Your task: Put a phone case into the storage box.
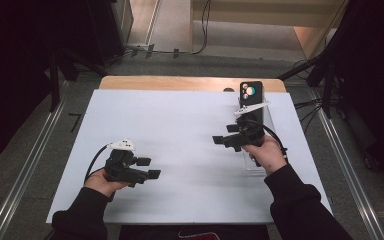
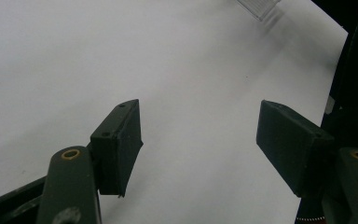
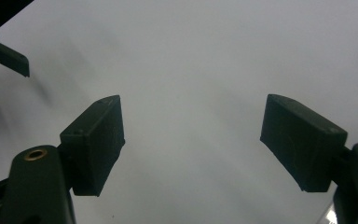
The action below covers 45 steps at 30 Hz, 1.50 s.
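White tabletop (image 1: 180, 145), grey floor (image 1: 40, 165)

A smooth, matt white sheet (image 1: 180, 150) covers a table with a pale wooden edge (image 1: 180, 83) at the far side. At the right stands a clear, glossy plastic stand (image 1: 269, 125) holding a phone (image 1: 250, 95) in a shiny black case. Both grippers' pads (image 3: 95, 144) look matt black plastic.

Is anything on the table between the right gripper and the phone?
Nothing visible. The right gripper is open and points away from the phone, which stands behind it in a clear stand; only its own body lies toward the phone.
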{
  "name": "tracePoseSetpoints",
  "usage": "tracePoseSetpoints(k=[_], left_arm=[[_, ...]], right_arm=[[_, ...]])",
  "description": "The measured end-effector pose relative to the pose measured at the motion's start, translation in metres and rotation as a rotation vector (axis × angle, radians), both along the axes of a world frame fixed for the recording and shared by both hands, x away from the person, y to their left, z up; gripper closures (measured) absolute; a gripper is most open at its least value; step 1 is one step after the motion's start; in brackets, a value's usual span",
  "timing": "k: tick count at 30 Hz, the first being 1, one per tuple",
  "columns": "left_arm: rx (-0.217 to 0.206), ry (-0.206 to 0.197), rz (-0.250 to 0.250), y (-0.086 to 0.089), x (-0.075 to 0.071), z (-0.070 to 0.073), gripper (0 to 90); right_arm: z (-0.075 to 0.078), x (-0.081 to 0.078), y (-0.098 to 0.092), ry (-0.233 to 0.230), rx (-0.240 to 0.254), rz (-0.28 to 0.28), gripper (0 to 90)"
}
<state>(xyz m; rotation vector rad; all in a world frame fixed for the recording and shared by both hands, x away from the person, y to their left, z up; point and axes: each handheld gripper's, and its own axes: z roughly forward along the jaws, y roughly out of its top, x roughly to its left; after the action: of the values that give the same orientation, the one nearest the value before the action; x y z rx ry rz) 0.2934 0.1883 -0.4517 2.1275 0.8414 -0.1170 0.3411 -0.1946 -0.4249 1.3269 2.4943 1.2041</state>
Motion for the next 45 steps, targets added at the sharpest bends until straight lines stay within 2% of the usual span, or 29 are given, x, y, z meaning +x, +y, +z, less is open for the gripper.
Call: tracePoseSetpoints(k=[11,16,19,26,34,45], left_arm=[[-0.003,0.007,-0.018,-0.003,-0.002,0.000,31.1],[-0.008,0.008,-0.023,-0.003,-0.005,-0.001,31.1],[-0.011,0.009,-0.023,-0.002,-0.006,0.000,31.1],[-0.016,0.011,-0.027,-0.001,-0.008,-0.001,31.1],[-0.021,0.016,-0.033,0.000,-0.011,-0.002,31.1],[-0.021,0.025,-0.037,0.001,-0.013,-0.004,31.1]], right_arm=[[-0.010,-0.022,0.006,0.006,-0.008,0.071,19.5],[-0.012,-0.034,0.004,0.012,0.012,0.081,19.5],[-0.014,-0.041,0.003,0.008,0.006,0.093,19.5],[-0.024,-0.055,-0.004,0.027,-0.012,0.103,19.5],[-0.029,-0.072,-0.017,0.047,-0.010,0.107,19.4],[-0.043,-0.085,-0.035,0.065,-0.041,0.104,19.5]])
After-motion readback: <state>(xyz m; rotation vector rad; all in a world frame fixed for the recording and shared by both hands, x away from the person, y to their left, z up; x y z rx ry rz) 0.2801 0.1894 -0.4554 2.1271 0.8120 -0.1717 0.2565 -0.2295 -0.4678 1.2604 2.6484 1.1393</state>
